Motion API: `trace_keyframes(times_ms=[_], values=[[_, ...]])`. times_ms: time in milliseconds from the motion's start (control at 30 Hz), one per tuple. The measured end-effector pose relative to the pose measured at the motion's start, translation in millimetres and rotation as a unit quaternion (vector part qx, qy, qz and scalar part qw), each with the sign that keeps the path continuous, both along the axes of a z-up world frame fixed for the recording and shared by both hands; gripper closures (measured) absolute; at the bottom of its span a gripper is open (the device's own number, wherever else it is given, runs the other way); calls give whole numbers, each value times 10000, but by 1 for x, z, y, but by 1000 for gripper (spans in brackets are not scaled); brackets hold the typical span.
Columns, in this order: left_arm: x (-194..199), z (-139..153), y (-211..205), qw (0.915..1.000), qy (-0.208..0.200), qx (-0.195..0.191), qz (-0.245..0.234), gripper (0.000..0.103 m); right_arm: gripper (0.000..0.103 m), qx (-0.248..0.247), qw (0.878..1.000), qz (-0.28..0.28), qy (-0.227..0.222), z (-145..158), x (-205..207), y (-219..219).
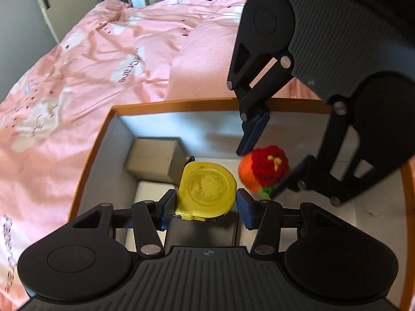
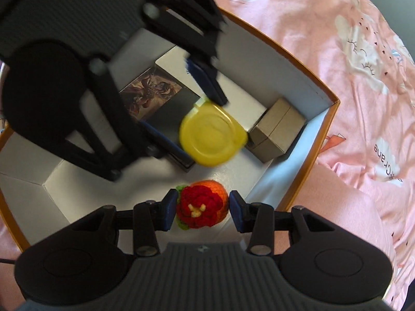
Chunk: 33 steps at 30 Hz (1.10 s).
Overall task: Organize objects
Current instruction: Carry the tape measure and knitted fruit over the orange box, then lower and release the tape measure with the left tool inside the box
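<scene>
Tongs both pinched loads over the box (image 1: 181,102): my left gripper (image 1: 205,207) the yellow tape measure (image 1: 207,189), my right gripper (image 2: 199,211) the crocheted flower (image 2: 201,207); I judged lowering each onto bare floor best

Left wrist view: you look steeply down, close over the orange-rimmed box (image 1: 166,103), pink bedding (image 1: 77,77) behind.
Right wrist view: you look almost straight down into the same box (image 2: 306,59), very near.
Shared: yellow tape measure (image 1: 207,190) (image 2: 212,137), knitted toy (image 1: 264,169) (image 2: 202,208), small cardboard carton (image 1: 153,159) (image 2: 277,129).
</scene>
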<state>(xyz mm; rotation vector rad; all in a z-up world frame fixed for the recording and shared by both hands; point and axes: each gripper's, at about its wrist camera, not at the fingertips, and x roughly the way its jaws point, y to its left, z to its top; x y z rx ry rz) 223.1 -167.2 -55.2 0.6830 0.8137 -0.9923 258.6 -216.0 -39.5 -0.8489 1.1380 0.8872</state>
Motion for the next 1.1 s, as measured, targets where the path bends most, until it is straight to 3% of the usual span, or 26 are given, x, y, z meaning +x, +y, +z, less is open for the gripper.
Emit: trace_keyframes(times_ms=[133, 533, 700, 967, 1033, 1100], values=[[3, -7, -7, 10000, 40, 15, -81, 46, 58, 20, 9998, 25, 173, 1, 1, -3], [4, -28, -25, 9993, -119, 75, -339, 46, 58, -159, 9996, 214, 4, 1, -2, -6], [5, -32, -28, 9994, -101, 291, -182, 46, 58, -272, 9994, 205, -28, -2, -1, -2], [4, -22, -19, 9988, -28, 456, 169, 39, 58, -230, 9996, 173, 9, 0, -3, -8], [3, -21, -12, 9981, 79, 531, 306, 45, 58, -206, 9997, 161, 37, 2, -4, -12], [6, -22, -5, 9964, 365, 504, 568, 68, 58, -231, 9995, 193, 22, 2, -7, -16]])
